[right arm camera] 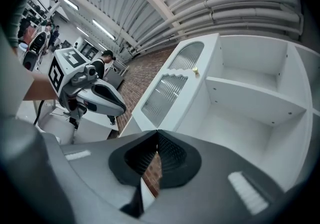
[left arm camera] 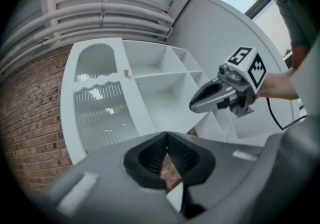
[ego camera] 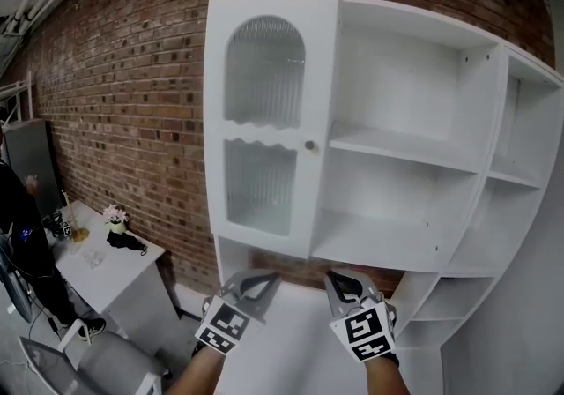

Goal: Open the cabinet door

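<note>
a tall white cabinet (ego camera: 414, 76) stands against a brick wall (ego camera: 123, 93). the cabinet door (ego camera: 264, 129) is at the cabinet's left end. it has two ribbed glass panes, one above the other, and it looks shut, flat with the cabinet front. a small round knob (ego camera: 309, 145) sits at the door's right edge, about halfway up. right of the door edge the shelves are open and white.

the left gripper (ego camera: 257, 280) and the right gripper (ego camera: 338, 280) are held low, side by side, near the cabinet's bottom edge and well below the knob. they point level at the cabinet. each one's jaws are pinched together at the tips and hold nothing. neither gripper touches the door or the knob. open air lies between the jaws and the door's right edge.

to the left, apart from the cabinet, a small white surface (ego camera: 115, 274) stands by the wall, with a little flower pot (ego camera: 115, 219) near its back edge. a person (ego camera: 18, 234) stands at its left end.
</note>
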`<action>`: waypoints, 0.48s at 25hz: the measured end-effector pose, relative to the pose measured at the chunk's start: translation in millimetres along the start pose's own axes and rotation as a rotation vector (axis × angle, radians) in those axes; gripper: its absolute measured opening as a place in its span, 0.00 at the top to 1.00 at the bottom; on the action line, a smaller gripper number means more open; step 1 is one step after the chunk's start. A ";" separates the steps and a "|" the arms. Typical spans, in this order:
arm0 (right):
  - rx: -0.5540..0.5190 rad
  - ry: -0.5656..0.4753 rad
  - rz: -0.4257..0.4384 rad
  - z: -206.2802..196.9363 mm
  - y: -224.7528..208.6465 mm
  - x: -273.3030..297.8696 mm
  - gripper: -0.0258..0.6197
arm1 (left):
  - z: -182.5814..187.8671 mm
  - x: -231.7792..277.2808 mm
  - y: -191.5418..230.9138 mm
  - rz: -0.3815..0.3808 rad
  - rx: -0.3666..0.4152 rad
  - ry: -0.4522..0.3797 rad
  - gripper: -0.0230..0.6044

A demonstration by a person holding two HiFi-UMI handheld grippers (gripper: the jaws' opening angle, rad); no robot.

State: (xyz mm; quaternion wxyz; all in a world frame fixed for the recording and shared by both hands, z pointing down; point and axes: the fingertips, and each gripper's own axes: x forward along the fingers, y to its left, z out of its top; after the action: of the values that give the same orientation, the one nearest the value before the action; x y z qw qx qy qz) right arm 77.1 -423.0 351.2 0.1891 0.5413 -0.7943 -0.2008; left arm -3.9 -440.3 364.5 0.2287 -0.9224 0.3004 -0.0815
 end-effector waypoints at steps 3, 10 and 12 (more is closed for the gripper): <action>-0.002 0.009 -0.005 -0.2 1.8 2.5 0.95 | -2.8 2.6 1.1 -0.012 -0.005 -0.007 0.96; -0.004 0.006 0.011 -7.1 -11.5 13.6 0.95 | -6.0 20.4 6.2 -0.003 -0.014 0.001 0.96; 0.001 0.004 0.020 -12.8 -18.4 17.9 0.95 | -7.4 27.7 4.2 0.000 -0.014 0.011 0.96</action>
State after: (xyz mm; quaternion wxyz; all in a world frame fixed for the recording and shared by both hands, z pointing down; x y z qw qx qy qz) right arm 92.0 -447.4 353.9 0.1924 0.5336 -0.7995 -0.1976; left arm 14.1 -462.5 369.4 0.2204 -0.9236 0.3021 -0.0847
